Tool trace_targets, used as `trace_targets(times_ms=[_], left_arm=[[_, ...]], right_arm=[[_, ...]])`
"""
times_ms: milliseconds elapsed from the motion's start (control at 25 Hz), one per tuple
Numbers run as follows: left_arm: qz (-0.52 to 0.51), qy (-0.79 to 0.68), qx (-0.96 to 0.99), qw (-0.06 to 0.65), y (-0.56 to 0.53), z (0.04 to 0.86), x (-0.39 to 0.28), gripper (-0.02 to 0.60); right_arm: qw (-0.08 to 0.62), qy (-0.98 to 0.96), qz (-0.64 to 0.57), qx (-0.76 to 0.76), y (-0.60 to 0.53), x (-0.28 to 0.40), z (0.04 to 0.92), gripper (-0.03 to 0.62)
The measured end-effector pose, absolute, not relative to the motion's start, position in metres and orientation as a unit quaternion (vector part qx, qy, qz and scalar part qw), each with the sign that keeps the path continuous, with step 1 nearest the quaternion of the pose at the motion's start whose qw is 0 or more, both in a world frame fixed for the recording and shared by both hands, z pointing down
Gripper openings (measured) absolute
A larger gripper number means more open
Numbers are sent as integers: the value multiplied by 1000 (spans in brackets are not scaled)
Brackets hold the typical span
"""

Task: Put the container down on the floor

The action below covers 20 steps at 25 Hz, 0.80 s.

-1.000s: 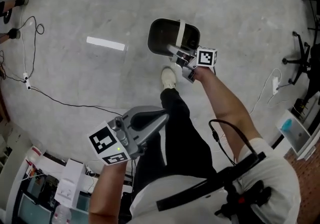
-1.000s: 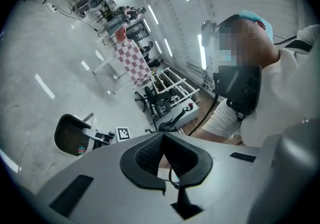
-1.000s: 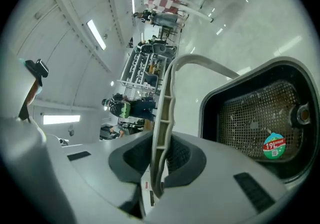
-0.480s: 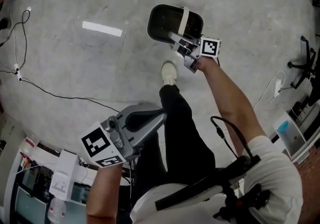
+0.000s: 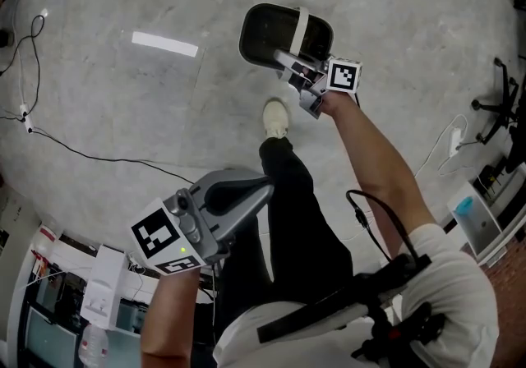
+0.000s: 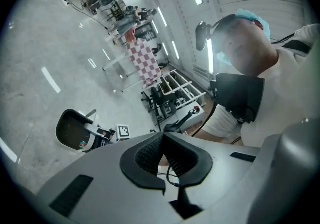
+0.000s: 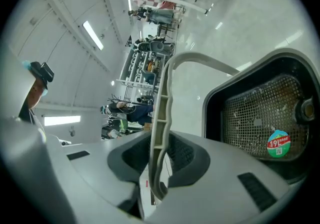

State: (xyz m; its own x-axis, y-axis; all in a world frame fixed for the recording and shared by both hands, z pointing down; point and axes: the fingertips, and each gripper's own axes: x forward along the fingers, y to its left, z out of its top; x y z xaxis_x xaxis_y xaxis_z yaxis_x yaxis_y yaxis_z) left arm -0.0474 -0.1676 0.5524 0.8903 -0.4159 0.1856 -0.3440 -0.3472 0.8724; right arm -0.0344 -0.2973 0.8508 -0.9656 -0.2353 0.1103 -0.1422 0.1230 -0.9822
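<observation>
A dark grey container (image 5: 275, 34) with a mesh bottom and a pale hoop handle (image 5: 302, 28) is over the pale floor, just beyond the person's shoe (image 5: 276, 118). My right gripper (image 5: 297, 72) is shut on that handle. In the right gripper view the handle (image 7: 162, 93) runs up between the pads of my right gripper (image 7: 160, 160), and the container (image 7: 260, 113) hangs to the right with a round sticker inside. Whether it touches the floor I cannot tell. My left gripper (image 5: 265, 188) is held near the person's hip, shut on nothing. It also sees the container (image 6: 70, 129).
A black cable (image 5: 82, 154) trails over the floor at the left. An office chair (image 5: 500, 103) and a white cord (image 5: 454, 141) are at the right. Shelves with boxes (image 5: 107, 301) are at the lower left. The person's leg (image 5: 288, 218) stands between the grippers.
The right gripper and the container have shifted slightly up and away in the picture since a second ago. In the last half second almost nothing has moved.
</observation>
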Motion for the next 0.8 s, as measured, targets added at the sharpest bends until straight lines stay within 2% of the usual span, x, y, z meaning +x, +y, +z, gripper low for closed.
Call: trace_targets(times_ms=[240, 640, 800], left_arm=[[-34, -236, 818, 524, -167, 554, -49, 9], [-33, -230, 821, 522, -169, 554, -46, 9], [-34, -225, 823, 521, -163, 545, -40, 9]], right_arm=[[23, 744, -658, -118, -290, -31, 855, 133], [4, 740, -660, -130, -286, -19, 860, 208], [4, 731, -668, -138, -277, -7, 849, 218]])
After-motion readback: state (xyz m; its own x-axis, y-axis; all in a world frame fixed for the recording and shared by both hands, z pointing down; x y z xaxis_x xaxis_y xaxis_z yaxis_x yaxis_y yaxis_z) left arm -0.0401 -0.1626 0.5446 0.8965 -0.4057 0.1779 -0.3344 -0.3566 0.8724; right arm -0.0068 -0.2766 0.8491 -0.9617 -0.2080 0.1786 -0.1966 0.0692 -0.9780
